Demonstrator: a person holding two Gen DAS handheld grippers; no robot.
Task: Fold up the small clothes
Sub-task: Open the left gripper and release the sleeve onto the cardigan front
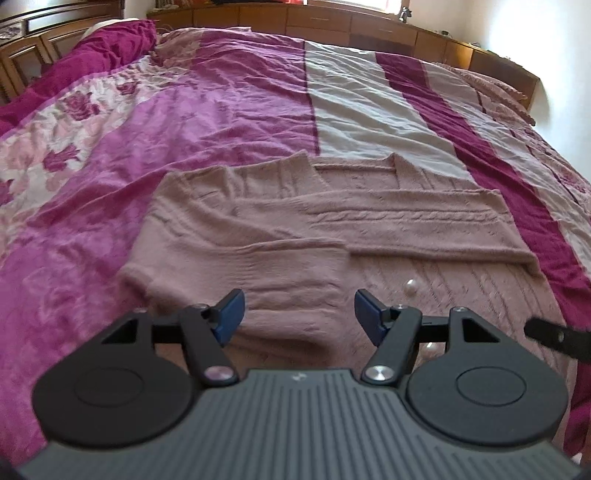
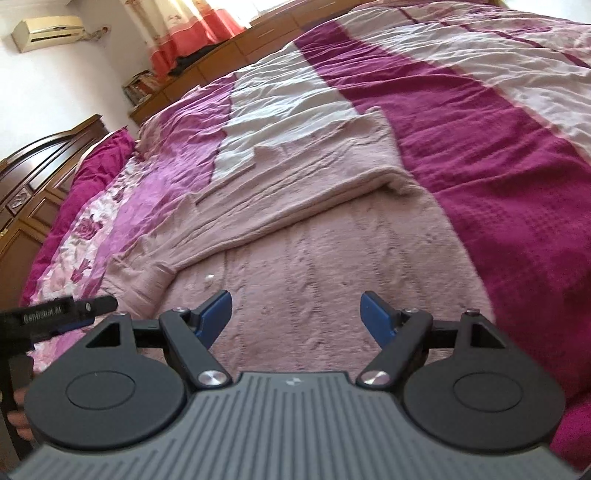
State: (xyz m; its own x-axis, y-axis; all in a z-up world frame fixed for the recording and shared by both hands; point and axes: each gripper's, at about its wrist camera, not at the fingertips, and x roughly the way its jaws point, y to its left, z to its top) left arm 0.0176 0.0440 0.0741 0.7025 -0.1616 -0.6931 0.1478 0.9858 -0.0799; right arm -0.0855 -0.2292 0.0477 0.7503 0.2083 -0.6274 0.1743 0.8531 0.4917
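Observation:
A pale pink knitted cardigan (image 1: pixel 303 229) with pearl buttons (image 1: pixel 411 286) lies flat on the bed, both sleeves folded across its front. My left gripper (image 1: pixel 299 312) is open and empty just above the folded left sleeve cuff near the hem. My right gripper (image 2: pixel 297 314) is open and empty above the cardigan's lower front panel (image 2: pixel 314 266). The right gripper's tip shows at the right edge of the left wrist view (image 1: pixel 554 336), and the left gripper shows at the left edge of the right wrist view (image 2: pixel 62 314).
The bed has a magenta, pink and white striped cover (image 1: pixel 351 96) with a floral band (image 1: pixel 55 140) on the left. A magenta pillow (image 1: pixel 92 48) lies at the head. Wooden cabinets (image 1: pixel 332 22) run behind the bed; a wooden headboard (image 2: pixel 29 173) stands at the left.

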